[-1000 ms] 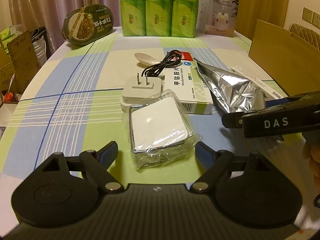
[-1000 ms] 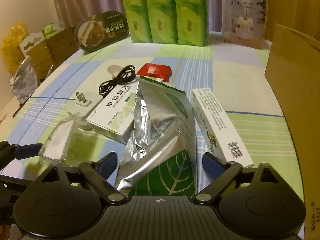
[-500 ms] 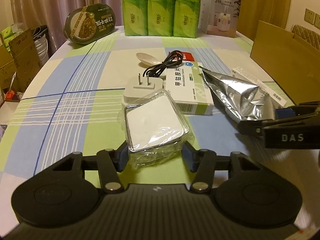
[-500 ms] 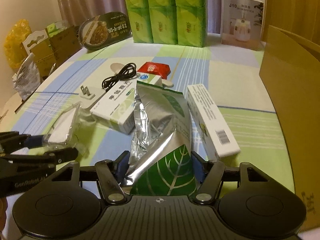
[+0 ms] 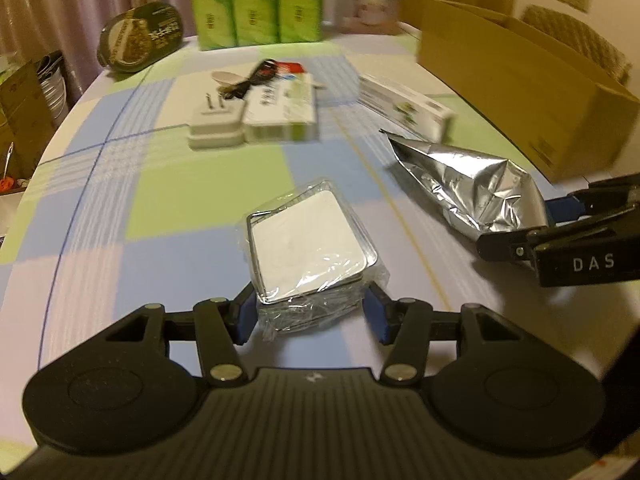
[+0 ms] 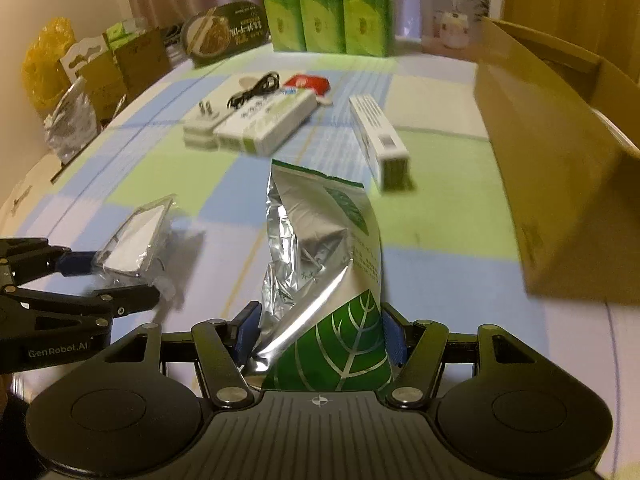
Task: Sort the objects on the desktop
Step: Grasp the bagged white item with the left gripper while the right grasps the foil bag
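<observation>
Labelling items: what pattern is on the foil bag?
Silver foil bag with green leaf print; right wrist view.

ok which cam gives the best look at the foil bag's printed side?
Right wrist. The foil bag sits between the right gripper fingers, showing its green leaf print and text. The left wrist view shows only its plain silver side, its end hidden behind the right gripper.

Dim, warm yellowish indoor light fills both views. Motion blur smears the far white medicine box toward twelve o'clock, glare flashes off the crinkled silver foil pouch (brightest creases), and fisheye bending darkens the corners.
</observation>
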The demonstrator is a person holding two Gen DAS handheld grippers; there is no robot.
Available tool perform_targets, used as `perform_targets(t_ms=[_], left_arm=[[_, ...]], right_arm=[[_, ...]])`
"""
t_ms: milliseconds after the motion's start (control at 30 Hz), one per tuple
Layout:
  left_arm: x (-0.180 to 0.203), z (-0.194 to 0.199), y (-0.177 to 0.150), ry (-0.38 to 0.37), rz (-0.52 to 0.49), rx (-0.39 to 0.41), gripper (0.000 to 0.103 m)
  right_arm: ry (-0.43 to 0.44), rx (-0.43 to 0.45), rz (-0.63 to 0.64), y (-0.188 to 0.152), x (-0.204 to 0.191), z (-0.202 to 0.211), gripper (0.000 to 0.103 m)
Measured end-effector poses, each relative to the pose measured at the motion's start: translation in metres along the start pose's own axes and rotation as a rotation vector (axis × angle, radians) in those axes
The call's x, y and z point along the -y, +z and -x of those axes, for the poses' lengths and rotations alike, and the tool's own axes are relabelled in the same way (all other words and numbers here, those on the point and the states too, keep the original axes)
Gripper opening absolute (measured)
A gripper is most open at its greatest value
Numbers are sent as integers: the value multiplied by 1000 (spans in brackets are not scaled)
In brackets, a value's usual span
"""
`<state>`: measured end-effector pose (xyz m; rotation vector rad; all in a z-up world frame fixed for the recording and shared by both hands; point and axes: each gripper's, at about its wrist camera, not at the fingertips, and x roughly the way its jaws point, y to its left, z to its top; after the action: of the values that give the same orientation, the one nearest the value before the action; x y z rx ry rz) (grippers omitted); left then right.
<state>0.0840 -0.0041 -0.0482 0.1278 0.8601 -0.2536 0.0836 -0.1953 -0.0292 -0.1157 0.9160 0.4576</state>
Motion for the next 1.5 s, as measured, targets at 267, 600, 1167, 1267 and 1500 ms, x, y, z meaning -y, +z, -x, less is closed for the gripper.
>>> perform_targets(t_ms=[267, 600, 1167, 1267, 1500], left_arm=[[20, 13, -7, 43, -37, 70, 79], [15, -17, 1, 88, -24, 25, 79], [7, -18, 3, 71, 13, 35, 55], [8, -19, 2, 73, 14, 37, 55], [8, -18, 3, 76, 13, 38, 55]], right_arm=[[-36, 23, 5, -23, 3, 24, 78], [-50, 31, 14, -8, 12, 13, 93], [-11, -76, 37, 8, 14, -23, 81], [-22, -66, 71, 8, 8, -23, 70], [-34, -31, 67, 6, 9, -15, 50]])
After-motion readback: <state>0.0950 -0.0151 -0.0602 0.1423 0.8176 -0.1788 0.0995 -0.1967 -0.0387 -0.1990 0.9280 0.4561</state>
